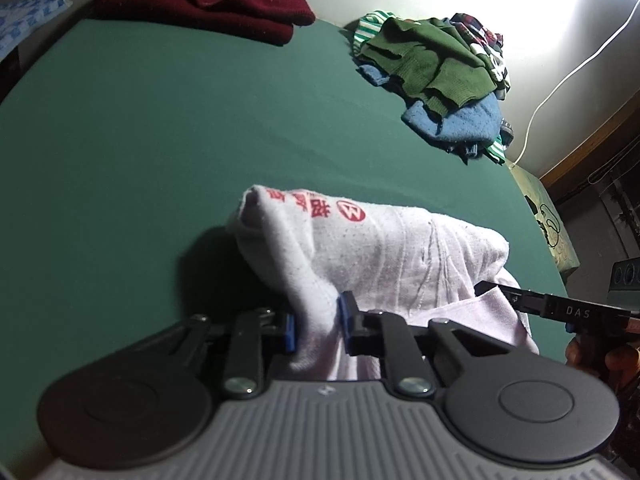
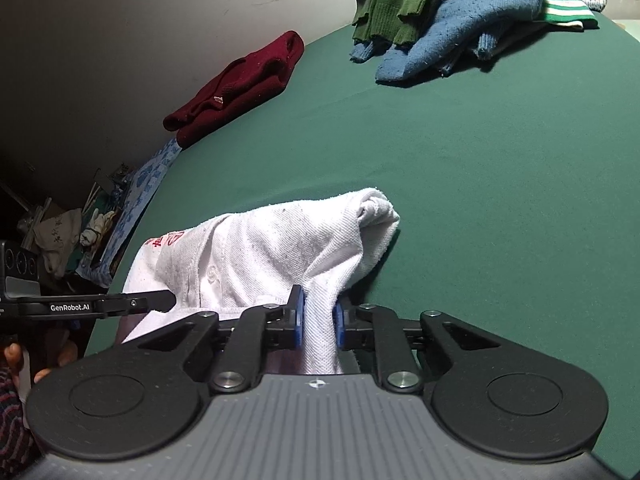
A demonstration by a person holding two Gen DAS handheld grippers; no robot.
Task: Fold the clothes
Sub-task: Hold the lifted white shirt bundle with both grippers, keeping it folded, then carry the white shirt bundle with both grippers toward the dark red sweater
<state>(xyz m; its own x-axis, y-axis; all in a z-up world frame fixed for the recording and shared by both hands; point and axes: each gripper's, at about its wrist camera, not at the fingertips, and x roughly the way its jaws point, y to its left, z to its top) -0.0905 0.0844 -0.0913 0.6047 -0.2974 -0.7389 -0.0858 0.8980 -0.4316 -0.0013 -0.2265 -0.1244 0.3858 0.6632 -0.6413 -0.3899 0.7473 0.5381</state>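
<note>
In my left wrist view, a blue patterned cloth [image 1: 28, 16] sits at the far upper left, off the edge of the green table [image 1: 168, 140]. Next along the top is a folded maroon sweater [image 1: 208, 0], lying on the table's far edge. Lower centre, my left gripper [image 1: 316, 326] is pinched narrow on a fold of the white shirt [image 1: 360, 248], blue pads pressing the fabric from both sides. The shirt is bundled into a roll with its long axis running left to right across the frame, red print facing up at its left end. Upper right lies a loose pile of clothes [image 1: 436, 76], green knit on top of blue. At the lower right, my right gripper [image 1: 492, 290] reaches into the shirt's other end.

In my right wrist view, my left gripper [image 2: 170, 300] enters from the lower left edge, its tip against the shirt [image 2: 260, 252]. Lower centre, my right gripper [image 2: 320, 320] is closed narrow on a white fold. The roll again runs left to right, its bunched end pointing right. The maroon sweater [image 2: 240, 84] lies upper left, the pile [image 2: 460, 12] upper right.
</note>
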